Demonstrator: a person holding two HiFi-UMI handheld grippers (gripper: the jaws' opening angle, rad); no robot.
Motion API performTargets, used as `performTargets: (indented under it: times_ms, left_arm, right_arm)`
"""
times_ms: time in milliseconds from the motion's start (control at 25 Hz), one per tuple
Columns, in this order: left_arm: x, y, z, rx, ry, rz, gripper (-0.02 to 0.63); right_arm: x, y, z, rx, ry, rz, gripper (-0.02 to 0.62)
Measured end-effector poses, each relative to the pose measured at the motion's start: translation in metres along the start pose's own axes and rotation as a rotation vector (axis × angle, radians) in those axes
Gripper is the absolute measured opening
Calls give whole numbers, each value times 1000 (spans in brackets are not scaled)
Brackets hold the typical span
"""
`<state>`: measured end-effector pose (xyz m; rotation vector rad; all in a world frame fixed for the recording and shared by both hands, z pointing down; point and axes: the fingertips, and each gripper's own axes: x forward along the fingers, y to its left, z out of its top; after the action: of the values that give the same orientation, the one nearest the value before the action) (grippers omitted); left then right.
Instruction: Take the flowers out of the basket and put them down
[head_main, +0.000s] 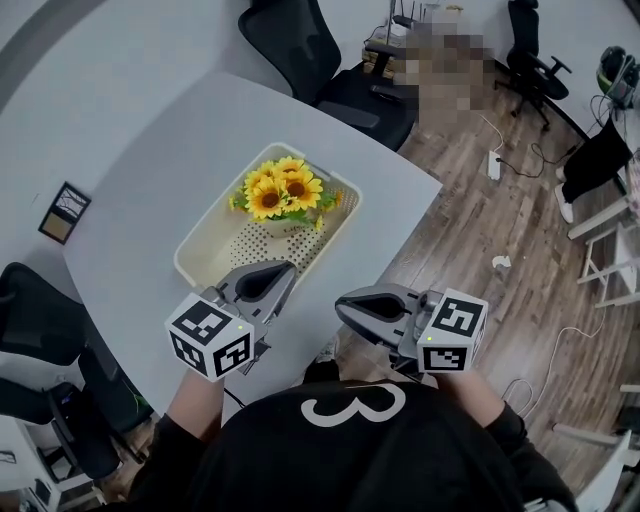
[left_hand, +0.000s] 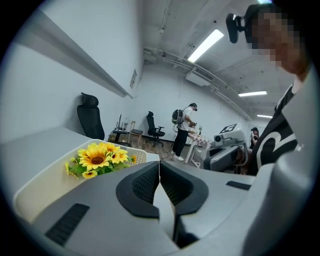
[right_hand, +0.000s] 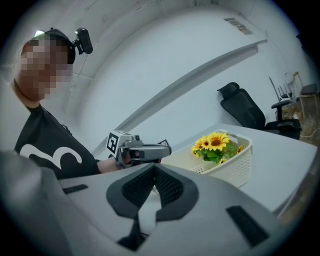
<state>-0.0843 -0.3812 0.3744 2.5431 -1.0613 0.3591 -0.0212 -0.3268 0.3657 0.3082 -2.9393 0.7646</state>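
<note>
A bunch of yellow sunflowers lies in the far end of a cream perforated basket on the white table. My left gripper is shut and empty, its tips just over the basket's near rim. Off the table's near edge, the right gripper hovers, also shut and empty. In the left gripper view the sunflowers sit ahead and left of the shut left gripper. In the right gripper view the sunflowers and basket lie ahead right of the shut right gripper.
A small framed card lies on the table's left part. A black office chair stands behind the table. To the right is wooden floor with a power strip. A person stands far off in the room.
</note>
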Motion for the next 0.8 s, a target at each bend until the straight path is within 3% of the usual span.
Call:
performTargets:
  times_ms: [320,520,800]
  left_arm:
    - [17,30,-7,72,59,42,14]
    - [29,49,-13,54,88,52,14]
    - [52,83,-31,121,176,103,15]
  right_arm:
    - [-2,-5,-11,14,15,-15,9]
    - [-1,-10,-17,-2,33,-47,9]
    - [-6,-14,-19,18,38,-61,8]
